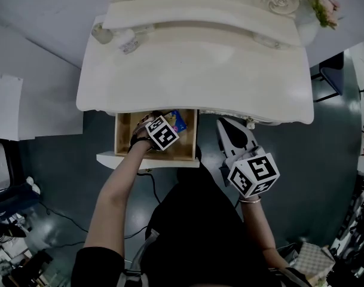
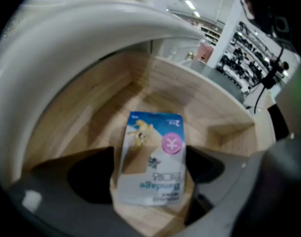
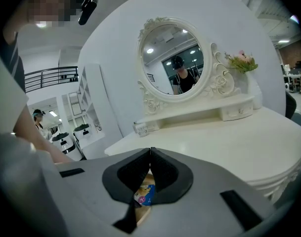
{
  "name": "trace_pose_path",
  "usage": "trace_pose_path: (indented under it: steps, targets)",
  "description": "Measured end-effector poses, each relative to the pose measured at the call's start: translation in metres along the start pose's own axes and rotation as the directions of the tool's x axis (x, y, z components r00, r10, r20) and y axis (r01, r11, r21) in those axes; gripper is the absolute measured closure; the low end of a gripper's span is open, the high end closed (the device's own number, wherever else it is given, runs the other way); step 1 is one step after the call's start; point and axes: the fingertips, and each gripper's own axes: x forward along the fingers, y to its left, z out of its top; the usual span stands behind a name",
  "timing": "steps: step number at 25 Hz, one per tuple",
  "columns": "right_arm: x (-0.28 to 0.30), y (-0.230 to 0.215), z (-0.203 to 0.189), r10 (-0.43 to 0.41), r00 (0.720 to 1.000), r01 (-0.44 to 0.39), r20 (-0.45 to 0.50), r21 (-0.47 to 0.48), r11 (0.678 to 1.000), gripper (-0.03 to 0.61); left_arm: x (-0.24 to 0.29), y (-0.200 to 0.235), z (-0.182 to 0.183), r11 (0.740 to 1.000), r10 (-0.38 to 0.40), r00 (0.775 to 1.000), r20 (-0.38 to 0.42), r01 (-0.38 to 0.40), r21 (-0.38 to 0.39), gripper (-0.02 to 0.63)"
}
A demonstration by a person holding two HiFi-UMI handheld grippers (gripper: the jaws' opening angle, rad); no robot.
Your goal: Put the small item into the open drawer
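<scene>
The small item is a blue and white bandage packet [image 2: 152, 164], lying flat on the wooden floor of the open drawer [image 2: 190, 93]. My left gripper [image 2: 149, 174] reaches into the drawer and is open, one jaw on either side of the packet. In the head view its marker cube [image 1: 162, 132] sits over the drawer [image 1: 123, 133], with the packet [image 1: 177, 121] beside it. My right gripper [image 3: 150, 151] is shut on nothing and hangs right of the drawer, below the table's front edge [image 1: 229, 124]. The packet [image 3: 145, 194] shows through the gap under its jaws.
The white dressing table [image 1: 193, 70] carries an oval mirror [image 3: 172, 58], a small jar [image 1: 127, 40] at the back left and flowers [image 1: 322, 5] at the back right. A white unit [image 1: 2, 106] stands to the left. A cable [image 1: 152, 184] runs over the floor.
</scene>
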Motion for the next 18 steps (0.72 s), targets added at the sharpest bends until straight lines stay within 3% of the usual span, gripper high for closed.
trace_pose_path:
  steps: [6,9,18]
  targets:
    - [0.001,0.004,0.002,0.010,1.000,-0.010,0.004,-0.008,1.000,0.574,-0.024,0.004,0.011,0.998,0.059,0.996,0.070,-0.059,-0.010,0.174]
    - [0.000,0.008,0.003,0.020,1.000,-0.020,0.009,-0.010,1.000,0.574,-0.037,0.006,0.015,0.995,0.099,0.988,0.116,-0.096,-0.031,0.237]
    - [-0.005,0.025,0.009,0.054,0.998,-0.053,0.031,-0.035,0.998,0.574,-0.087,0.001,0.027,0.983,0.144,0.957,0.252,-0.109,-0.149,0.324]
